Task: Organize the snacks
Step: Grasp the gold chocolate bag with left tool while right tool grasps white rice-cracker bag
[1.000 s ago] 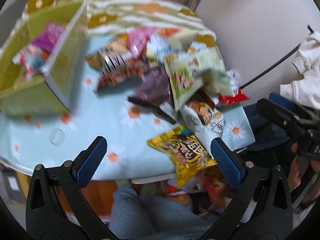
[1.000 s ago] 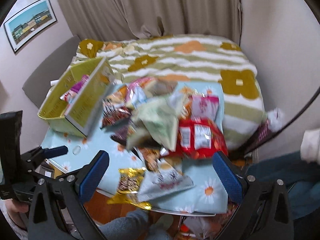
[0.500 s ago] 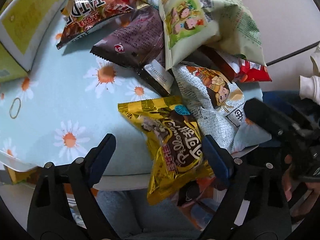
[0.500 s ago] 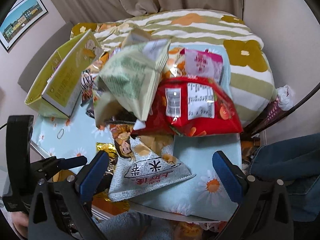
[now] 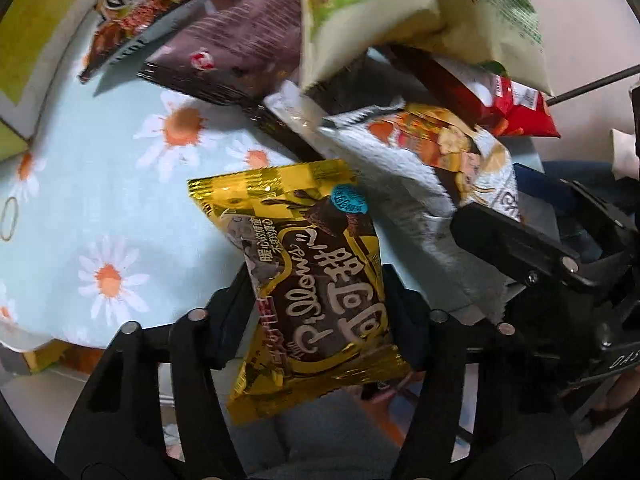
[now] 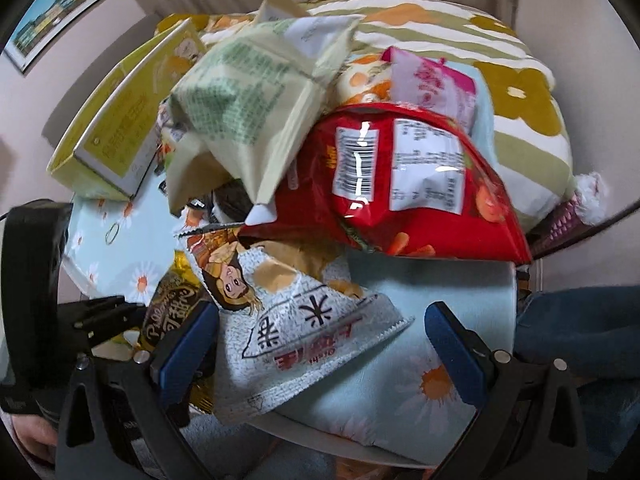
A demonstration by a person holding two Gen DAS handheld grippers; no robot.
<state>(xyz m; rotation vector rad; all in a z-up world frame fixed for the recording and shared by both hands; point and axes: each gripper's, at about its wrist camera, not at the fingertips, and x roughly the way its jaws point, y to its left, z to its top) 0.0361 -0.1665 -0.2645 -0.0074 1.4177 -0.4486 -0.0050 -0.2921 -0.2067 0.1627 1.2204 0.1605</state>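
Note:
A heap of snack bags lies on a daisy-print table (image 5: 100,208). My left gripper (image 5: 316,312) has closed its fingers against the sides of a gold chocolate bag (image 5: 312,264) at the table's near edge. That bag also shows in the right wrist view (image 6: 168,312). My right gripper (image 6: 320,344) is open, its blue pads either side of a white rice-cracker bag (image 6: 304,328), apart from it. A red chip bag (image 6: 400,184) and a pale green bag (image 6: 256,92) lie on the heap behind.
A yellow-green box (image 6: 116,120) stands at the table's far left, also in the left wrist view (image 5: 28,40). A dark purple bag (image 5: 236,48) and a brown-red bag (image 5: 144,12) lie beyond the gold one. A flowered bed cover (image 6: 512,92) is behind the table.
My left gripper moved in and shut onto the gold bag. My right gripper came down closer to the white bag and stayed open.

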